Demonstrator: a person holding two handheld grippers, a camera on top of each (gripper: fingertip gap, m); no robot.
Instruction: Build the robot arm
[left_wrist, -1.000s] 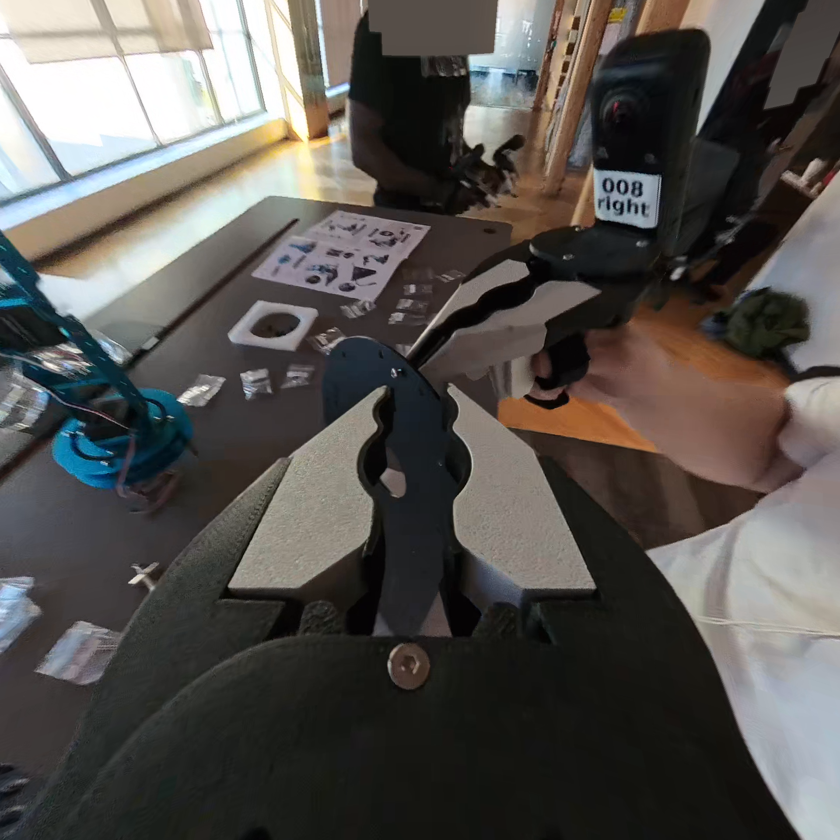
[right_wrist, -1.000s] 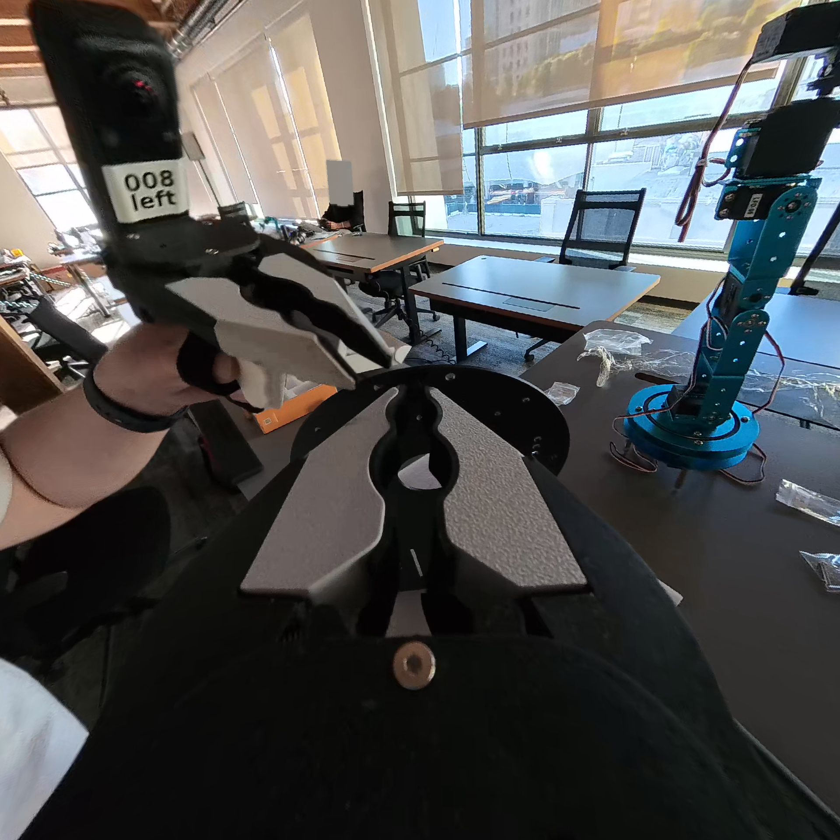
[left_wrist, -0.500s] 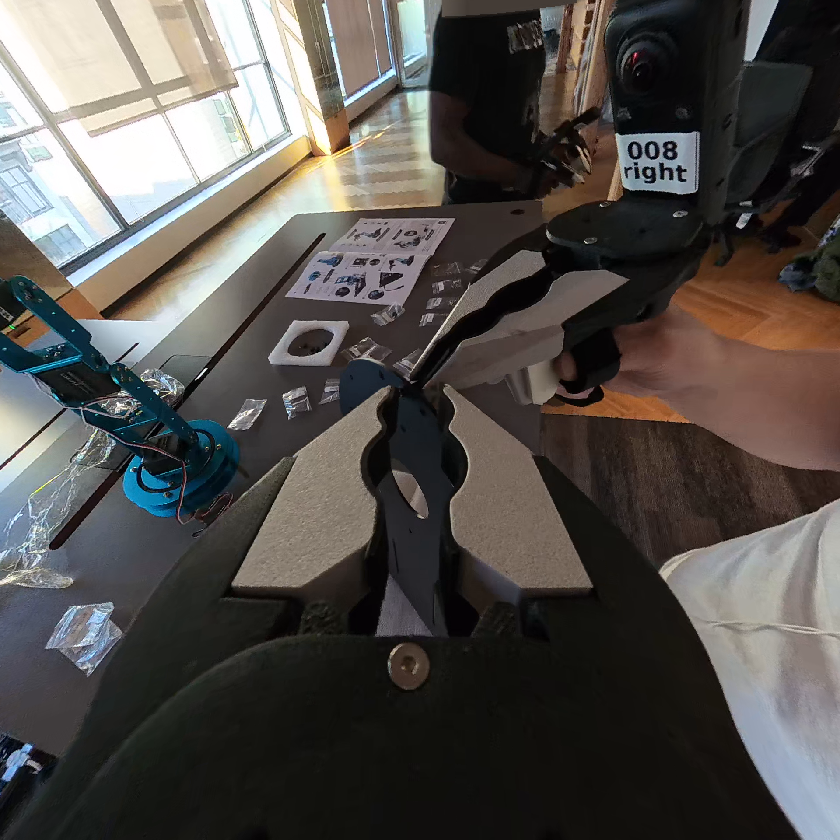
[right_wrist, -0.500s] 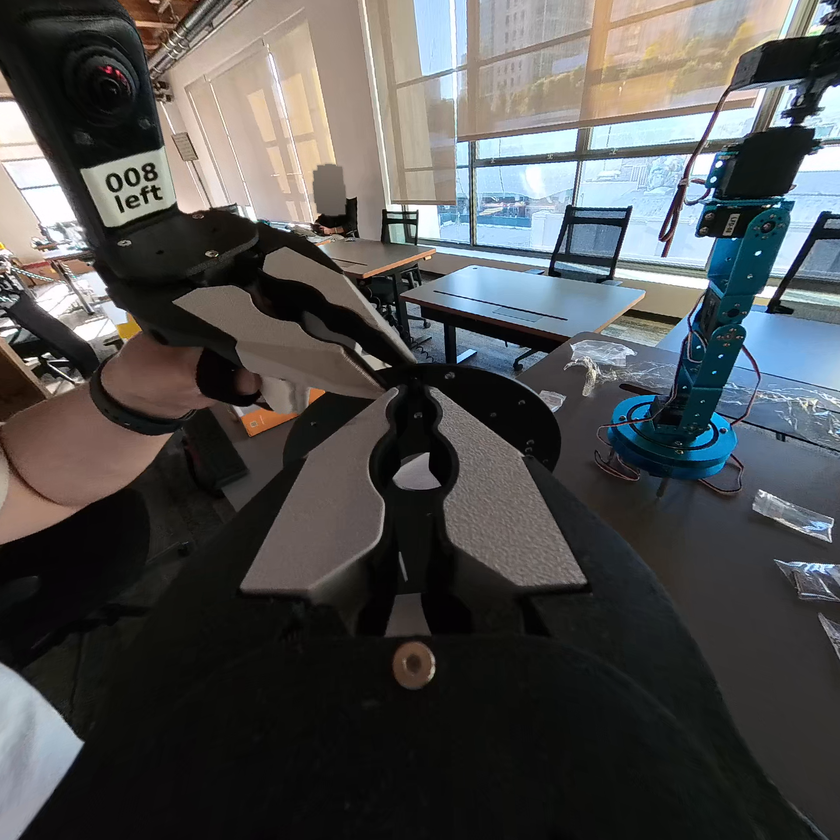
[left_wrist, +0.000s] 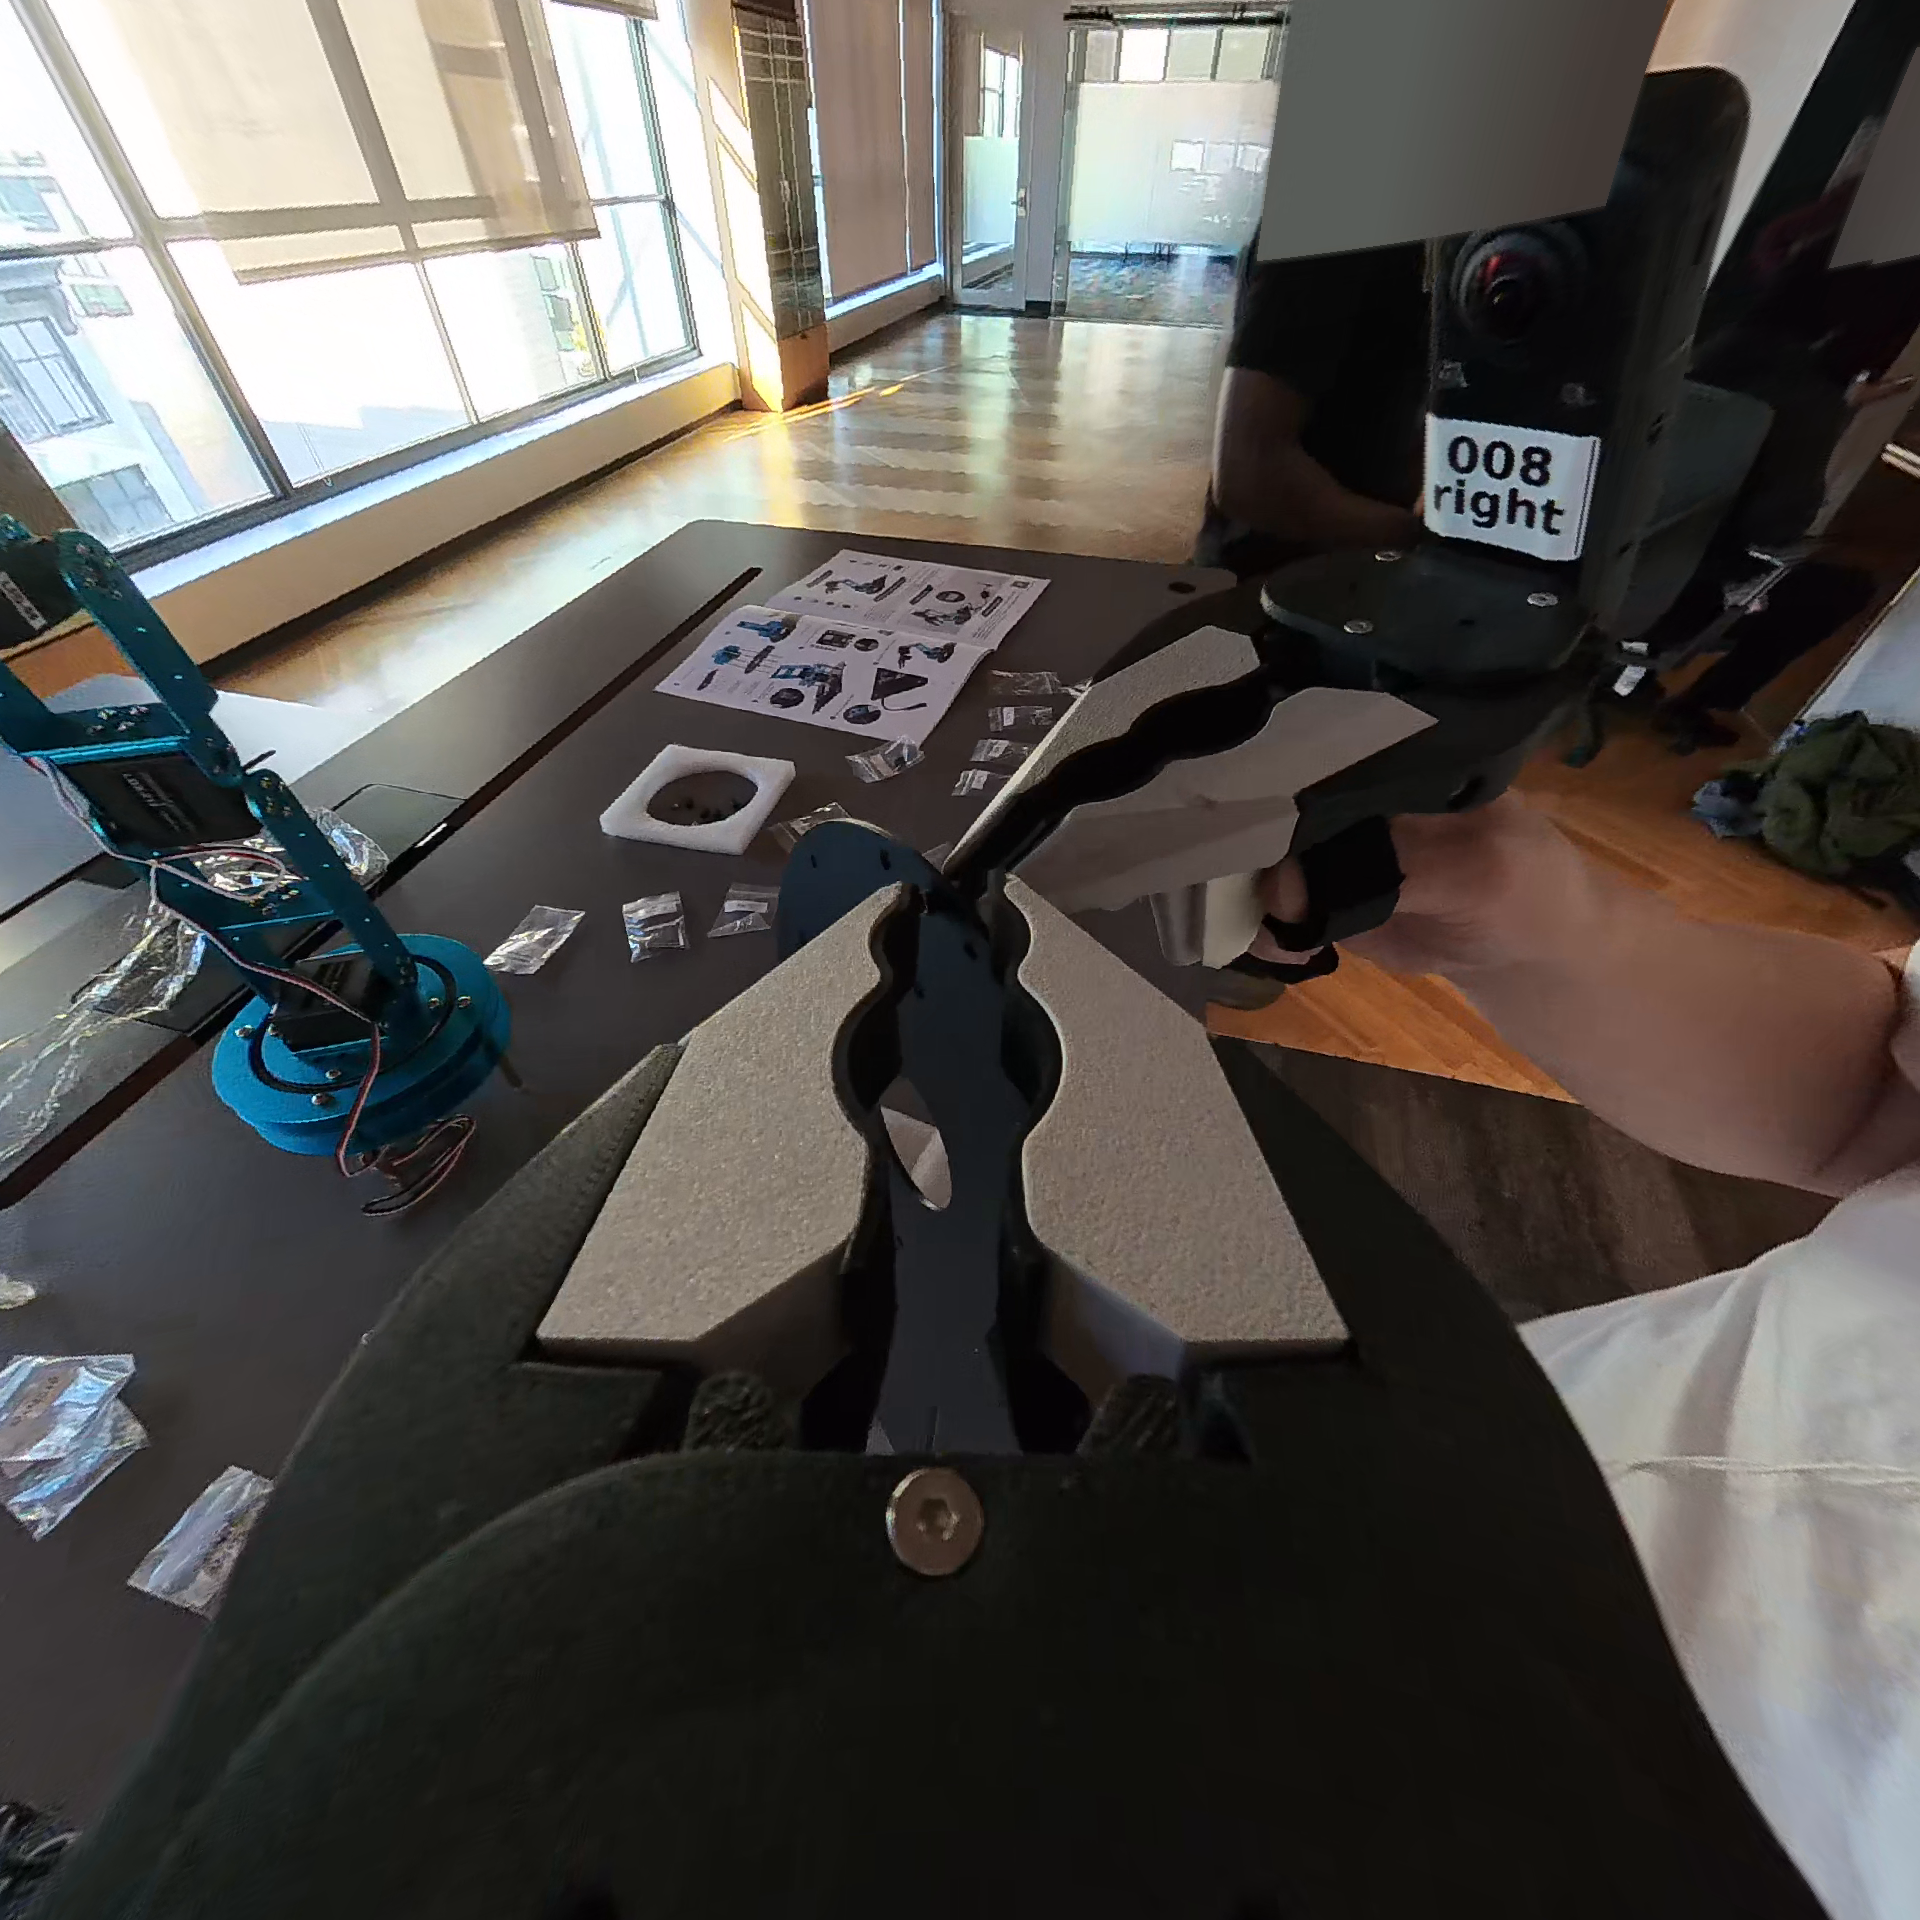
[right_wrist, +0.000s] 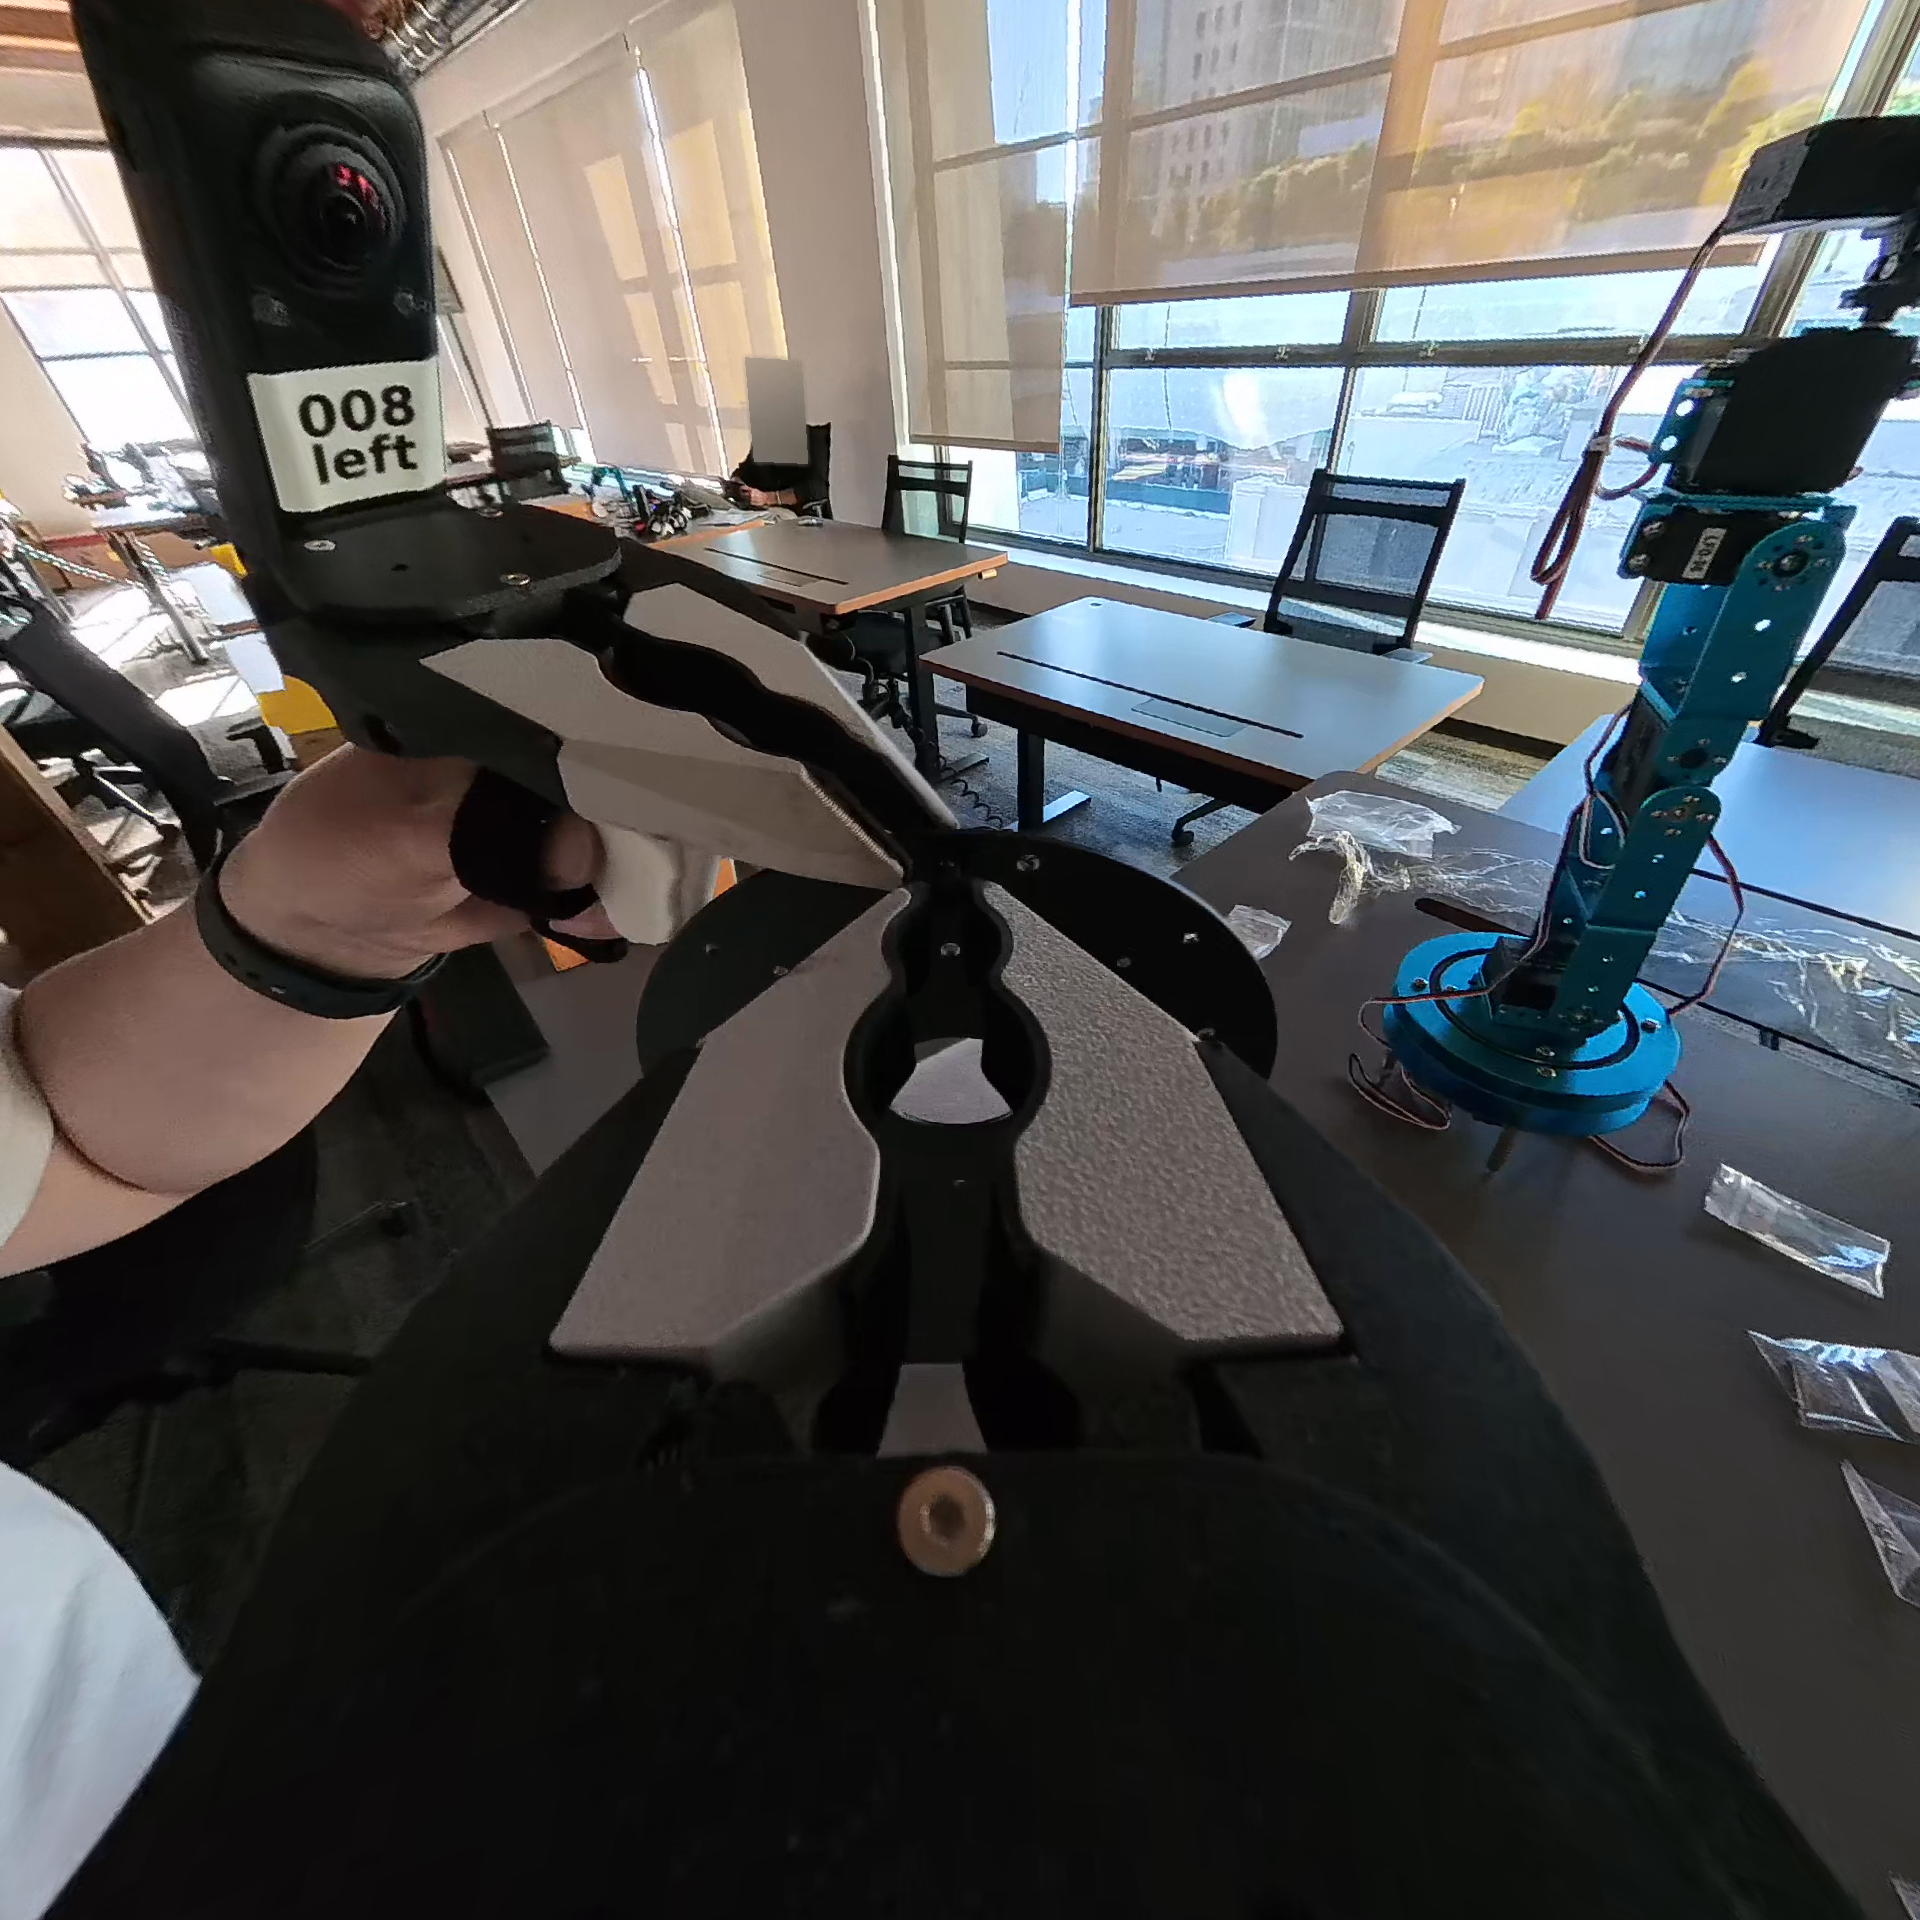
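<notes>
**Both tools locked at the dark round plate, raised over the table**

Closest in, our left gripper is pinching the dark round plate, which we see nearly edge-on between its fingers, rim poking out at 11 o'clock. Our right gripper comes in from 2 o'clock, tips pressed together right at that rim. Whether they nip anything small there, we cannot tell. From its own camera the plate lies flat beneath its fingers.

What's new in the last second? Both grips are unchanged, but the pair has risen and swung, so the plate sits higher over the dark table and has turned thinner to our left camera.

The count: one plate, two grippers. At 9 o'clock, one blue robot arm. Around it roughly a dozen small clear bags, too scattered for an exact tally. Towards 12, one white foam square, then one open instruction booklet. Farthest, at 1 o'clock, one person standing.
</notes>
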